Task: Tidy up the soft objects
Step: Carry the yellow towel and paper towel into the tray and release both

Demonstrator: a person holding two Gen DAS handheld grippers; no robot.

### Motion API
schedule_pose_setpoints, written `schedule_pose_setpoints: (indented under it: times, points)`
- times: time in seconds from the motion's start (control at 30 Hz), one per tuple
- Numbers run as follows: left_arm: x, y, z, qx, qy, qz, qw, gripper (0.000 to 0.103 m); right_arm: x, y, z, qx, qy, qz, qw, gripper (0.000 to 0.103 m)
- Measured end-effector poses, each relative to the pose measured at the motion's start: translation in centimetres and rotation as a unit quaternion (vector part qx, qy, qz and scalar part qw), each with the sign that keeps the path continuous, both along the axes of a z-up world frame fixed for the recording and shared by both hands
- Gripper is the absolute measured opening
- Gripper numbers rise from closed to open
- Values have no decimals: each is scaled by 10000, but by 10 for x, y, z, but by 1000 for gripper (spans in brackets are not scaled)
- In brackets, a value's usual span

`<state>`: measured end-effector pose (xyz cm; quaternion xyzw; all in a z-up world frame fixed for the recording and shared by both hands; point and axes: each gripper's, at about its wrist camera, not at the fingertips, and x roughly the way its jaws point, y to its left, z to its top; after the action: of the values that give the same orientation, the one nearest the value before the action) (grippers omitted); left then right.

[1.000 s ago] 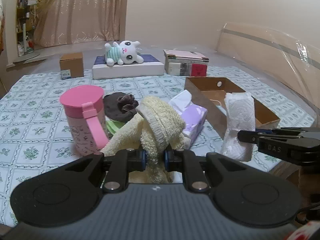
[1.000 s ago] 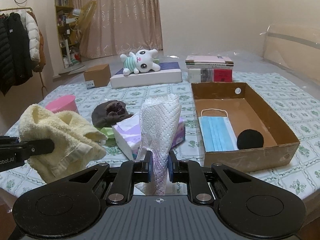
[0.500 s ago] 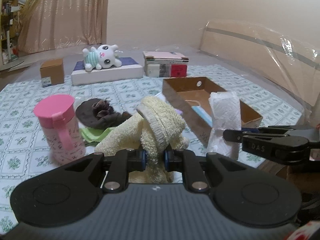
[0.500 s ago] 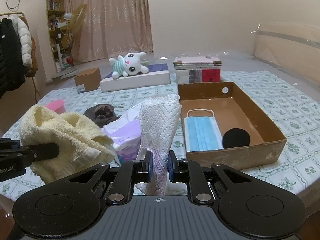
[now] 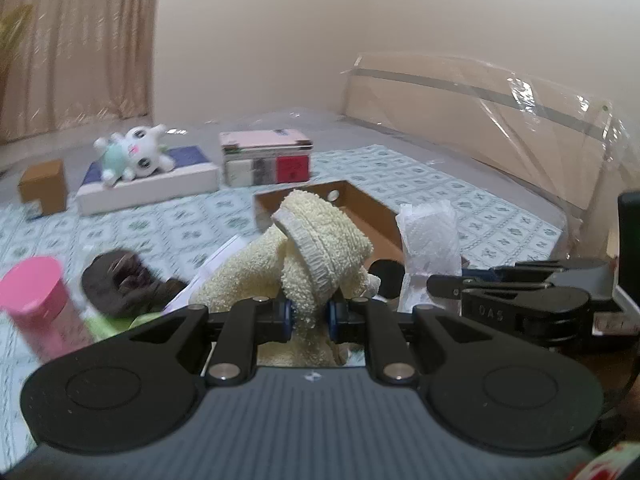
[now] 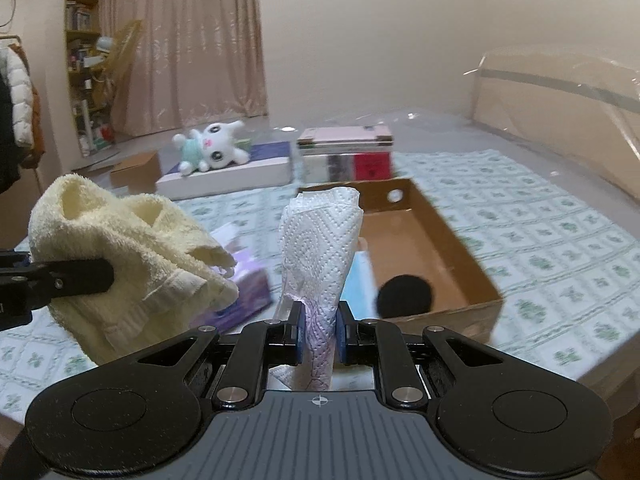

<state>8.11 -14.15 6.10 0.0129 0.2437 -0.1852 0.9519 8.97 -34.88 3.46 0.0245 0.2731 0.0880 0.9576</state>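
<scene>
Judging by how things lie, the sorting is under way: the open brown cardboard box (image 6: 436,240) already holds 2 soft things, a pale blue face mask (image 6: 360,276) and a round black pad (image 6: 405,295), while 2 more are held in the air and several wait on the green-patterned tablecloth (image 6: 560,248). The left gripper (image 5: 310,314) is clenched on a pale yellow terry towel (image 5: 320,248), thick, loopy and folded into a drooping bundle with a ribbed hem, carried near the box's 9 o'clock side. The right gripper (image 6: 318,336) is clenched on a white embossed paper towel (image 6: 320,248), thin, quilted and pinched into an upright cone in front of the box. Left to do, it seems: both held pieces, the dark brown crumpled cloth (image 5: 120,284) at 9 o'clock of the yellow towel, and perhaps the lilac soft-pack of tissues (image 6: 248,280) and the white plush bunny (image 6: 212,148) far off at 12 o'clock on a flat white box (image 6: 240,176). The pink plastic lidded cup (image 5: 36,300) and stacked books (image 6: 348,152) are rigid, so probably stay out.
</scene>
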Motion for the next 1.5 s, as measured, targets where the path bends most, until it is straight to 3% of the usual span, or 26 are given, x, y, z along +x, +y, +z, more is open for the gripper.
schedule_pose_setpoints:
  times: [0.57,0.8,1.03,1.13,1.2,1.23,1.5]
  points:
    - [93,-84,1,-29,62,-691,9976,14,82,-78,17,-333,137,-216,9991,16]
    - [124,-107,-7,-7,132,-823,9965,14,123,-92,4,-428,496,-91,9978,16]
    - [150,-118,-36,63,472,-884,9949,15,143,-97,-16,-508,758,-19,9958,16]
    - [158,-118,-49,146,643,-819,9945,24,146,-98,-22,-501,827,-22,9953,16]
    - [157,-113,-52,212,582,-774,9951,43,147,-99,-25,-485,844,-28,9952,16]
    - [155,-109,-53,204,580,-742,9953,45,148,-99,-26,-484,851,-26,9952,16]
    - [135,-64,-46,-110,636,-224,9977,45,148,-93,-29,-409,904,142,9950,16]
